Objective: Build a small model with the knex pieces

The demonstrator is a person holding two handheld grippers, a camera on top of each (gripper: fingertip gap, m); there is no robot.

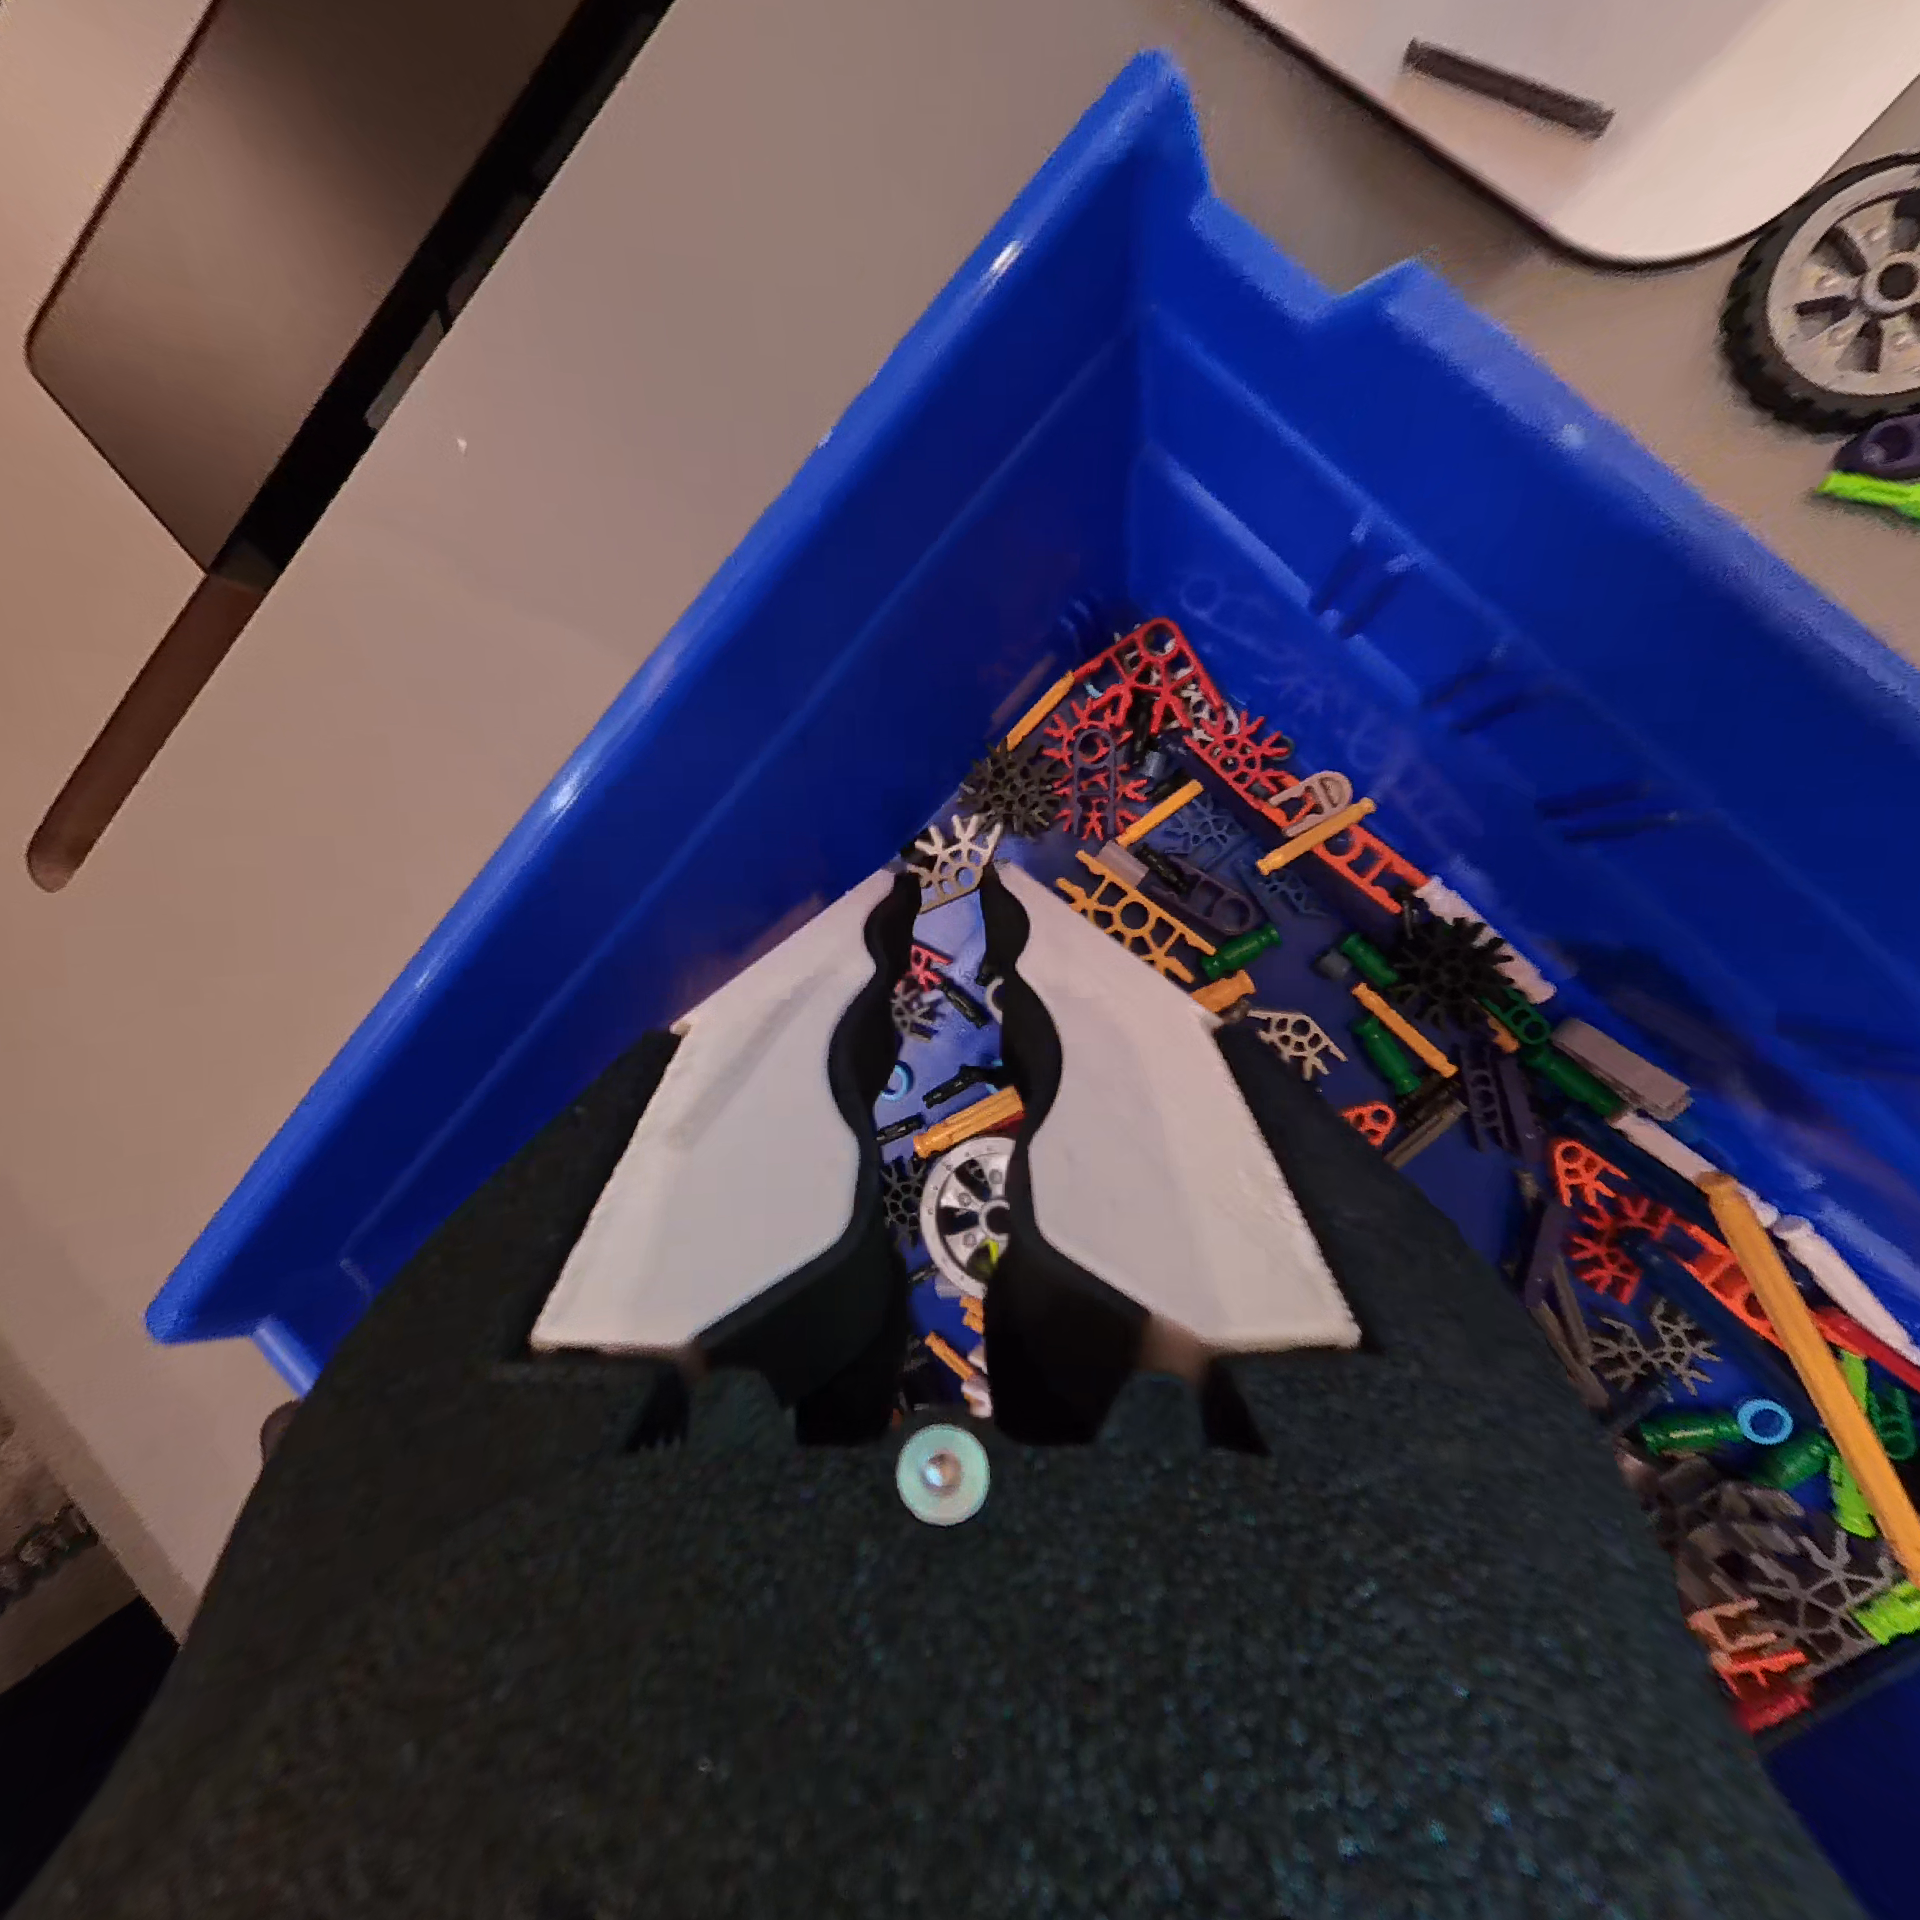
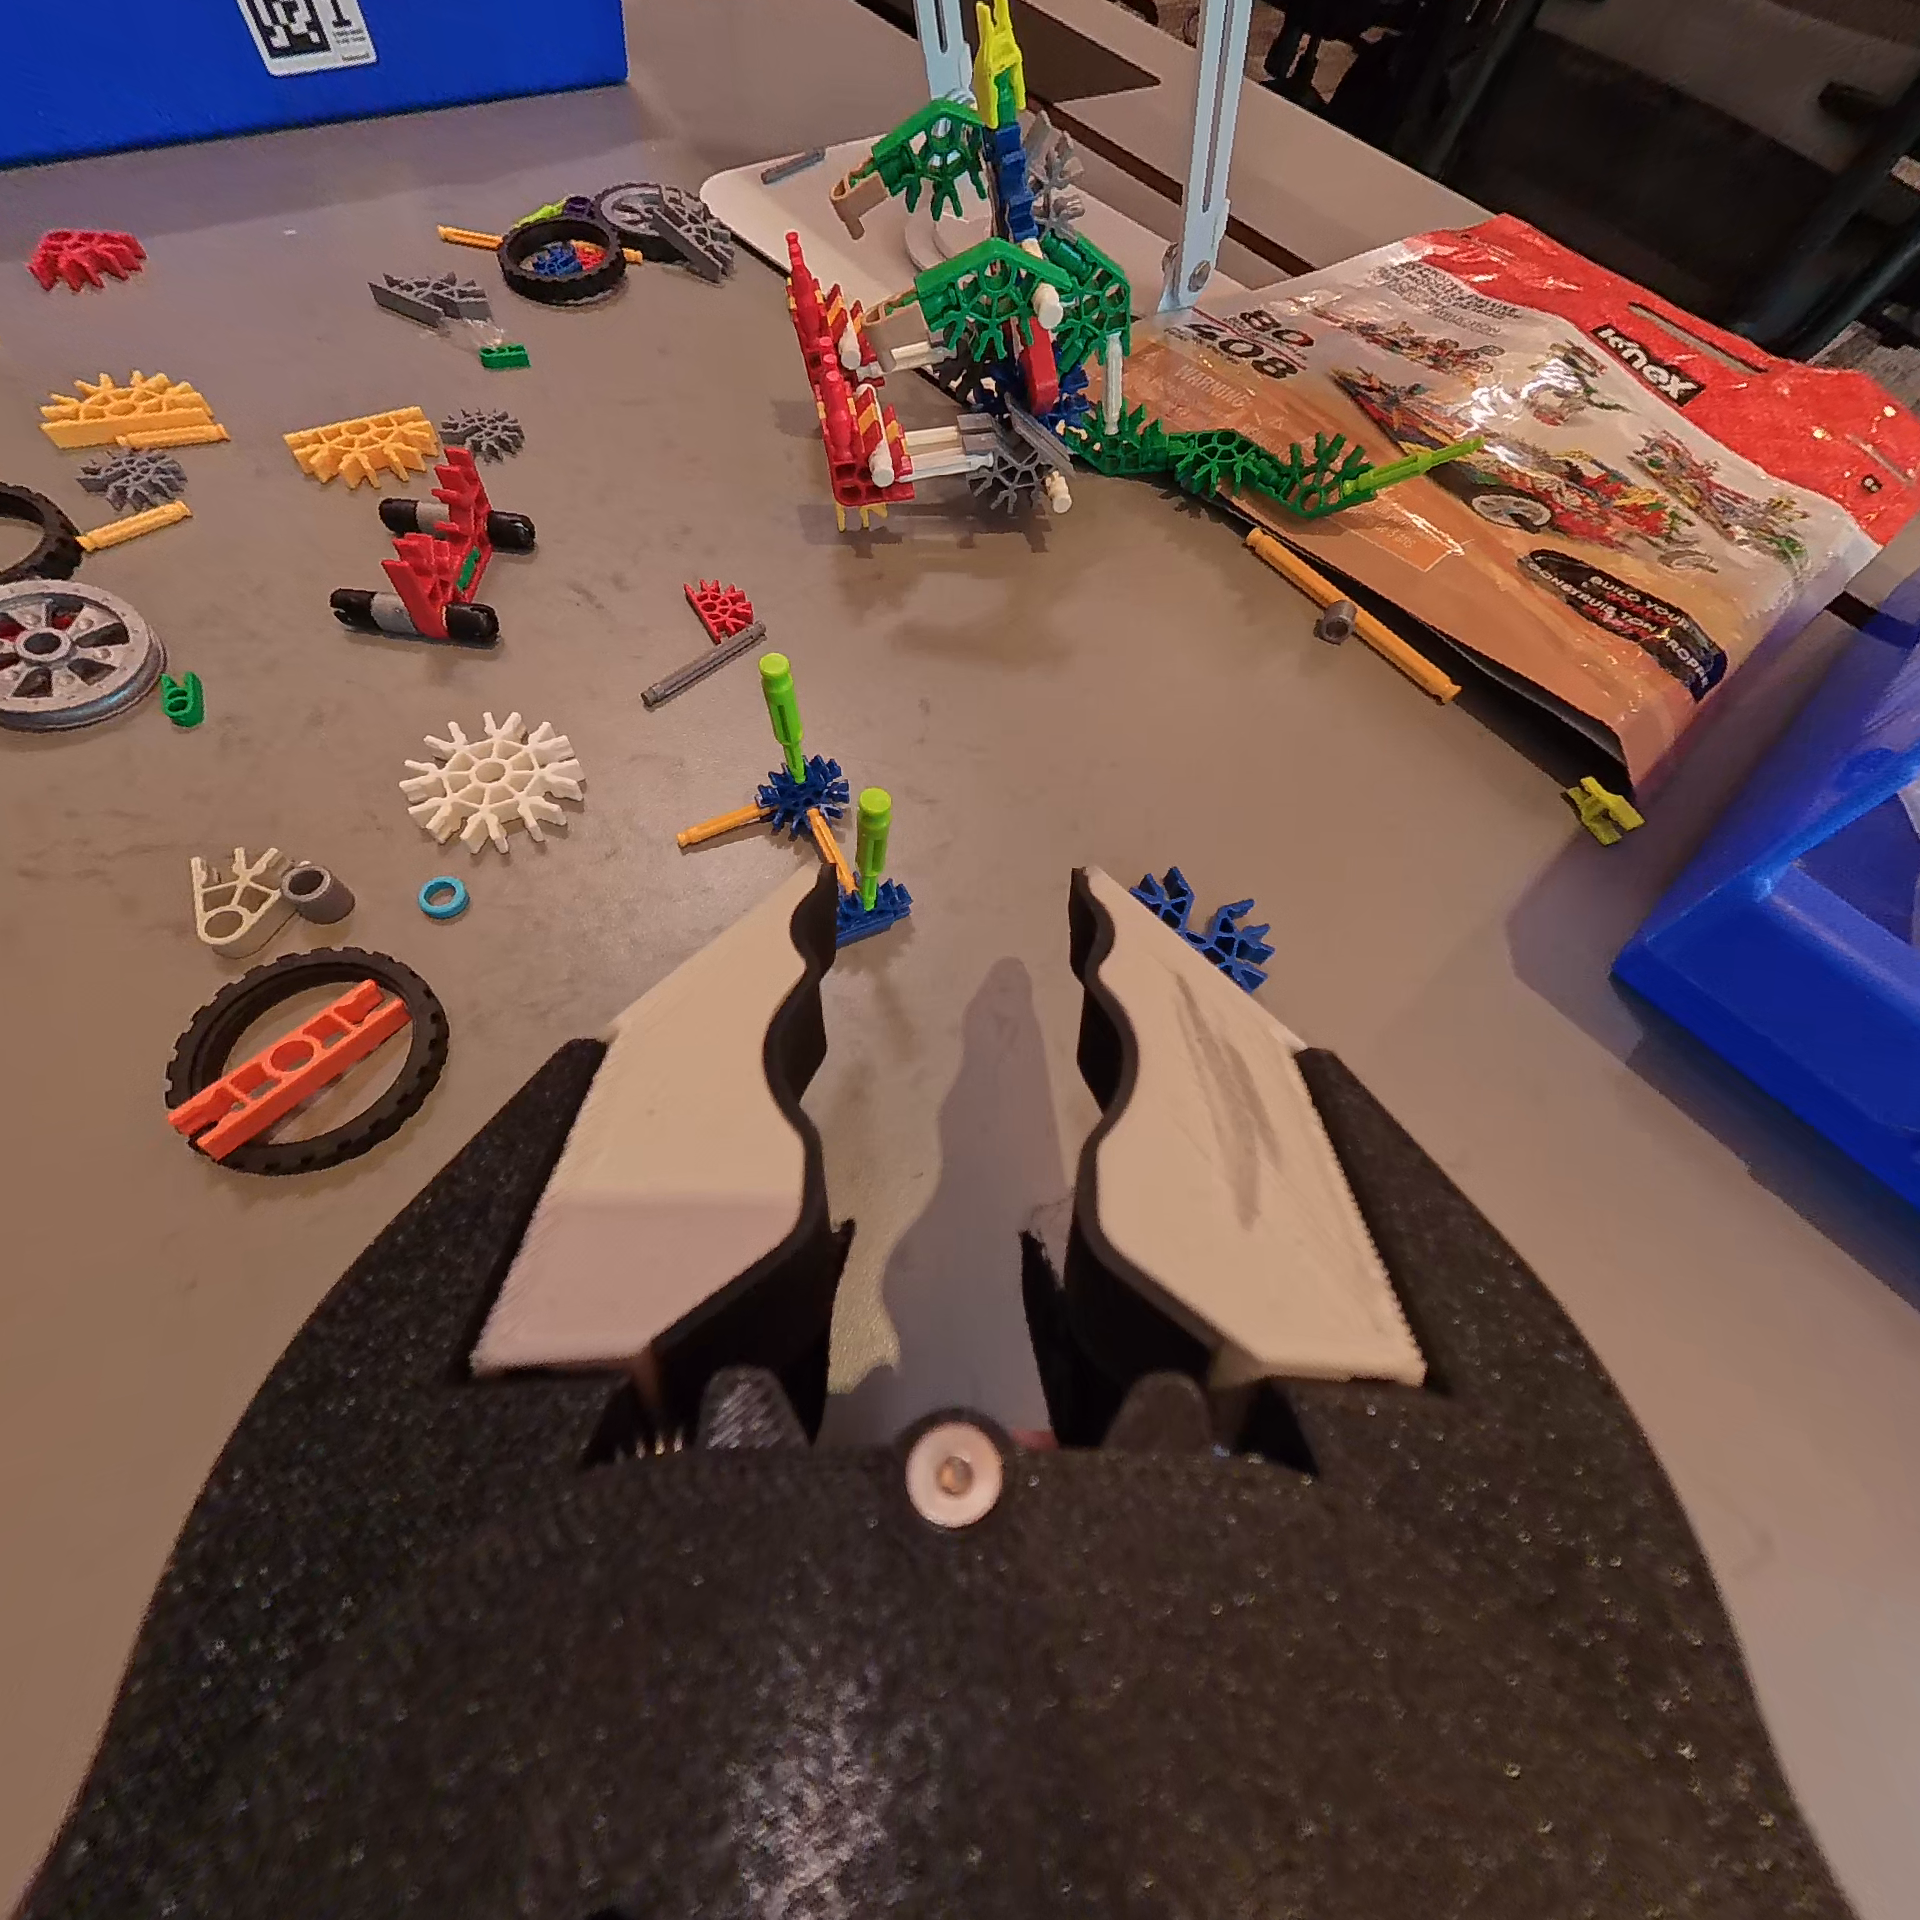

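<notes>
My left gripper [image 1: 948, 883] reaches into a blue bin [image 1: 727, 623] and is nearly closed, with a small grey fan-shaped connector [image 1: 951, 854] pinched at its fingertips. Below it lie many loose rods and connectors [image 1: 1351, 987] and a silver wheel hub [image 1: 971, 1205]. My right gripper [image 2: 951, 894] is open and empty, low over the grey table. Its left fingertip is next to a small blue connector holding a green rod [image 2: 873, 899], joined to a blue snowflake piece [image 2: 802, 795]. Its right fingertip partly covers a flat blue connector [image 2: 1210, 930].
A green, red and blue built model [image 2: 987, 343] stands at the back beside a printed parts bag [image 2: 1507, 447]. A blue bin corner [image 2: 1787, 966] is at the right. A white snowflake [image 2: 490, 779], a tyre with an orange piece [image 2: 307, 1065] and other loose parts lie at the left. My hands' fingertips stand some 55 cm from each other. The silver wheel hub [image 1: 971, 1205] lies around 8 cm away from my left fingertips.
</notes>
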